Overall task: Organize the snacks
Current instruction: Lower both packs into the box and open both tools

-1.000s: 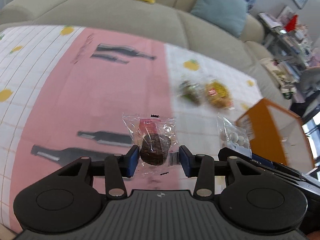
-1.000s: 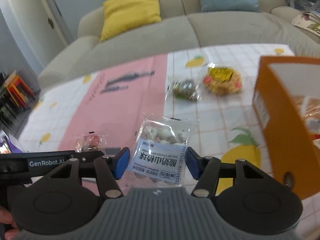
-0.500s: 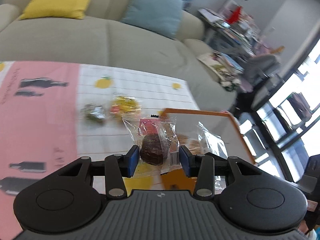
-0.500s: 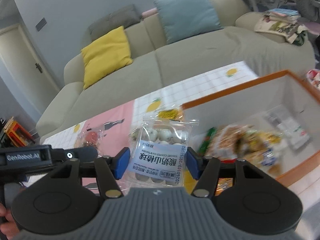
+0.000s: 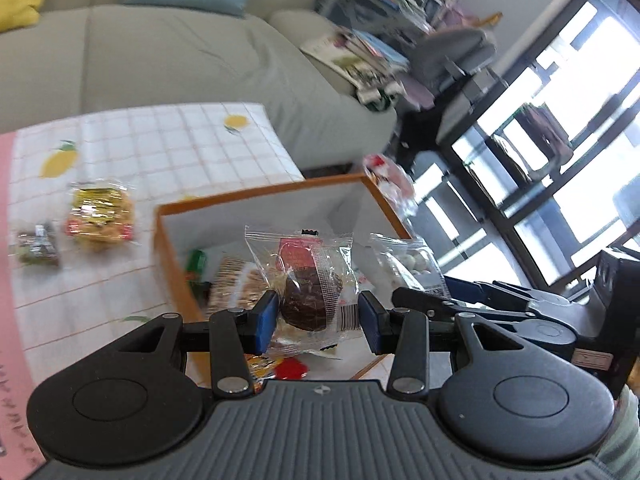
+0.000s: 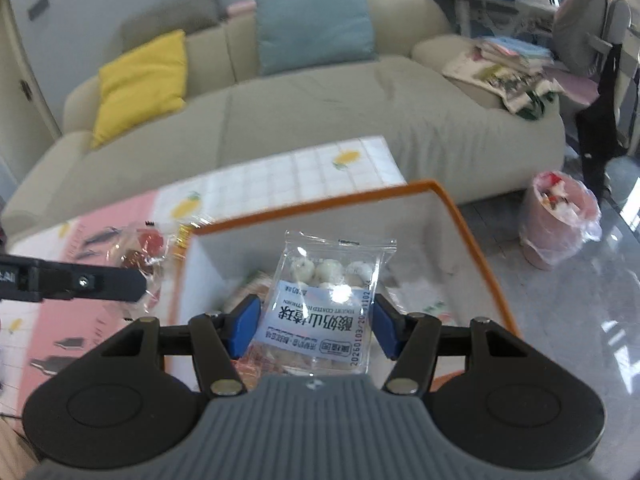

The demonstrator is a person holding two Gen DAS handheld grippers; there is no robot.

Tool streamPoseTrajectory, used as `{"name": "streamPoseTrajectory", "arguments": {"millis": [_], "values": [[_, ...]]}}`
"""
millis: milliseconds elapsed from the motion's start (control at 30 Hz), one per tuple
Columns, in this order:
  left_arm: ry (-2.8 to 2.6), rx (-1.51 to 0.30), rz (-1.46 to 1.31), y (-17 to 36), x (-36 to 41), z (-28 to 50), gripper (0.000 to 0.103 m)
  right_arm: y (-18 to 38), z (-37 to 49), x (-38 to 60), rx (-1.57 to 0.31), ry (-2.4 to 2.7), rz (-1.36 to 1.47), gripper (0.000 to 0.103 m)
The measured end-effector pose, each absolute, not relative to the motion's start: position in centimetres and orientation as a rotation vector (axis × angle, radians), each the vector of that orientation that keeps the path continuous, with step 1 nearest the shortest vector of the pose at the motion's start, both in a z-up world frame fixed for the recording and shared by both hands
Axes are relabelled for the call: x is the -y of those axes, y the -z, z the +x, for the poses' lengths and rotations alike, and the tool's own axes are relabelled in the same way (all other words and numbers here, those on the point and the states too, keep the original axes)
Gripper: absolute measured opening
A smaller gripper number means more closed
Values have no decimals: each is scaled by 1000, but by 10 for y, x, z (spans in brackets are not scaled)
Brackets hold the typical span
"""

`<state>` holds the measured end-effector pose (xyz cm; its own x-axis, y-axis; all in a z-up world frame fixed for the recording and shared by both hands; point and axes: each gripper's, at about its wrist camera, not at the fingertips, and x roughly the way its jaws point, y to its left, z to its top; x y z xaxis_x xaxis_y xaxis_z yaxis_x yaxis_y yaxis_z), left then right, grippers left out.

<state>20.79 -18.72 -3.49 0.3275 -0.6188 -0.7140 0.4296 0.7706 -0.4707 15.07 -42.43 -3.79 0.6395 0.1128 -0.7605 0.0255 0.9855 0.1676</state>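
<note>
Living room setting: a checked tablecloth (image 5: 168,148) with lemon prints and a pink panel covers the table, with a beige sofa (image 6: 320,120) behind it.

Our left gripper (image 5: 319,317) is clamped on a clear-wrapped dark cake (image 5: 308,284), blue pads (image 5: 267,316) pressing the wrapper from both sides. We see it held above the orange box (image 5: 176,268), near the box's left wall. Our right gripper (image 6: 316,330) is closed on a clear packet of white yogurt balls (image 6: 332,300) with a pale blue label, held over the open box, whose orange rim (image 6: 476,256) frames it in the right wrist view. From the left wrist view the right gripper sits just beside ours on the right, its packet raised over the same box.

Inside the box we make out several snack packets (image 5: 236,280), blurred; a green one lies by the left wall.

Outward on the cloth, left of the box: a yellow-labelled snack bag (image 5: 102,218) and, just beside it further left, a small dark packet (image 5: 38,242), both apart from the box.

On the sofa, a yellow cushion (image 6: 140,84) and a blue cushion (image 6: 312,24). A pink bin (image 6: 556,224) with a plastic liner stands on the floor beyond the table's right end.
</note>
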Motion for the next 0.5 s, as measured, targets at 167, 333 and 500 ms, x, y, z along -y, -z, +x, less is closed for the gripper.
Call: {"name": "streamPoseTrajectory", "arguments": {"millis": [167,333,500], "values": [[720,-1082,-166,59,219,227,49,65,178,437,-969,-33,91,59],[727,-1151,-124,85,238,238,49,95,206,442,-1076,-34,63,59],[739,-1207,-116,107,248,244,49,119,217,435,-1163,-44,-8,59]]}}
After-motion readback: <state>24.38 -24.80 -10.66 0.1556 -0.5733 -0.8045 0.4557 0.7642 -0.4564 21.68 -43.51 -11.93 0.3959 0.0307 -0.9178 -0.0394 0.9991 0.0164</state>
